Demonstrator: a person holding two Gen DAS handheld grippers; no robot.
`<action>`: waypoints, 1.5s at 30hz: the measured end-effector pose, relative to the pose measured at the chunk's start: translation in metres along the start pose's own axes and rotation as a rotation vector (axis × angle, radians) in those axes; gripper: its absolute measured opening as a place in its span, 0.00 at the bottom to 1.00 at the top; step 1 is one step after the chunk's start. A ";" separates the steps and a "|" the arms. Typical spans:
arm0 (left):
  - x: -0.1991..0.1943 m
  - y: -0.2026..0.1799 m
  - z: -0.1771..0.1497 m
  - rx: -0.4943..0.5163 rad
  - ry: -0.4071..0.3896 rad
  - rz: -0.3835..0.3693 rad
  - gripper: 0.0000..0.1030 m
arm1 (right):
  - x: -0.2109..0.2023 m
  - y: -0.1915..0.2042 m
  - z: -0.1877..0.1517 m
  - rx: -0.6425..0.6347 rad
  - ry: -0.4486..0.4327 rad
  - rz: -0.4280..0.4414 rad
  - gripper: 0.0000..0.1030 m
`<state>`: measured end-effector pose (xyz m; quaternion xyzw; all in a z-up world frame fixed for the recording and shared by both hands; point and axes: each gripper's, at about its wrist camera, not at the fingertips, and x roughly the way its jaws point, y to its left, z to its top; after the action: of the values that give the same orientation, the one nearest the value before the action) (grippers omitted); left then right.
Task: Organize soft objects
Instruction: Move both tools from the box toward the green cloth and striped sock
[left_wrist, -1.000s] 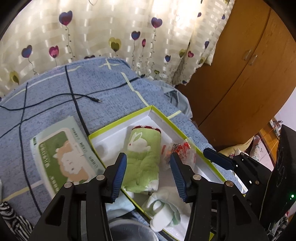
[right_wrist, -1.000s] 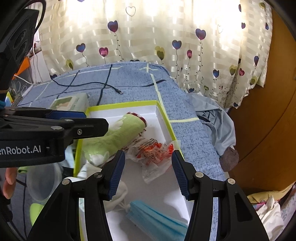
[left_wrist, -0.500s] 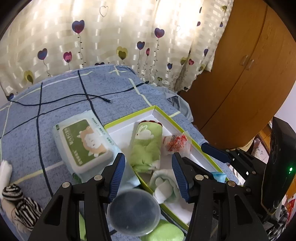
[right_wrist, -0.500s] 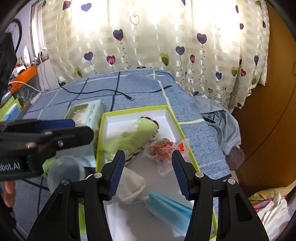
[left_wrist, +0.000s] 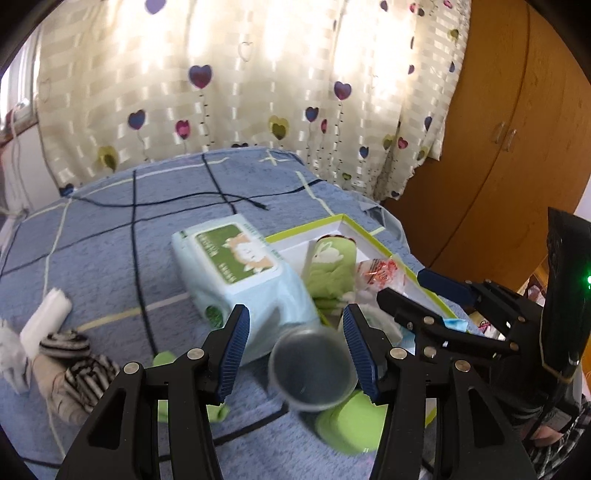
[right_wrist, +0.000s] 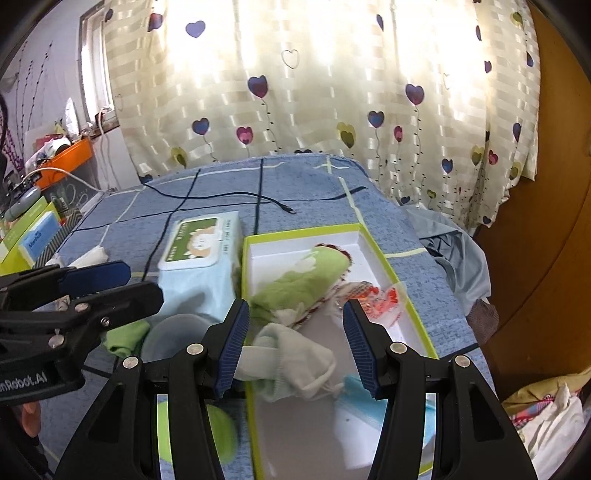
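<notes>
A white box with a yellow-green rim (right_wrist: 376, 254) (left_wrist: 364, 230) lies on the blue bedspread. In it are a rolled green rabbit towel (right_wrist: 299, 284) (left_wrist: 330, 267), a red-printed packet (right_wrist: 373, 295) (left_wrist: 380, 273), pale green socks (right_wrist: 295, 365) and a blue face mask (right_wrist: 373, 402). A wet-wipes pack (left_wrist: 240, 273) (right_wrist: 199, 254) lies left of the box. Striped socks (left_wrist: 74, 362) and a white roll (left_wrist: 46, 321) lie at far left. My left gripper (left_wrist: 295, 354) is open and empty above a clear plastic cup (left_wrist: 312, 369). My right gripper (right_wrist: 295, 343) is open and empty above the socks in the box.
A green lid (left_wrist: 351, 421) and green cloth (right_wrist: 123, 338) lie near the cup. A black cable (left_wrist: 207, 199) crosses the bed. A heart-print curtain (left_wrist: 240, 92) hangs behind. A wooden wardrobe (left_wrist: 517, 147) stands right. A cluttered desk (right_wrist: 33, 199) is at left.
Both grippers have pulled back and up from the box, staying open. The left one has swung left, so the wipes pack, cup and striped socks have come into its view.
</notes>
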<state>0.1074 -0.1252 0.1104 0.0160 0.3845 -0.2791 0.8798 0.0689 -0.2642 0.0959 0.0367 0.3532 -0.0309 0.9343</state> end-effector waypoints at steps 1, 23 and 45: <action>-0.002 0.002 -0.003 -0.005 -0.003 0.003 0.51 | -0.001 0.003 0.000 0.001 -0.004 0.008 0.52; -0.066 0.102 -0.069 -0.157 -0.082 0.206 0.52 | -0.001 0.088 -0.010 -0.117 -0.024 0.172 0.52; -0.060 0.149 -0.088 -0.226 -0.015 0.232 0.52 | 0.058 0.177 -0.043 -0.399 0.160 0.225 0.52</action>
<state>0.0906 0.0504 0.0619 -0.0406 0.4024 -0.1306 0.9052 0.0989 -0.0861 0.0342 -0.1071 0.4190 0.1468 0.8896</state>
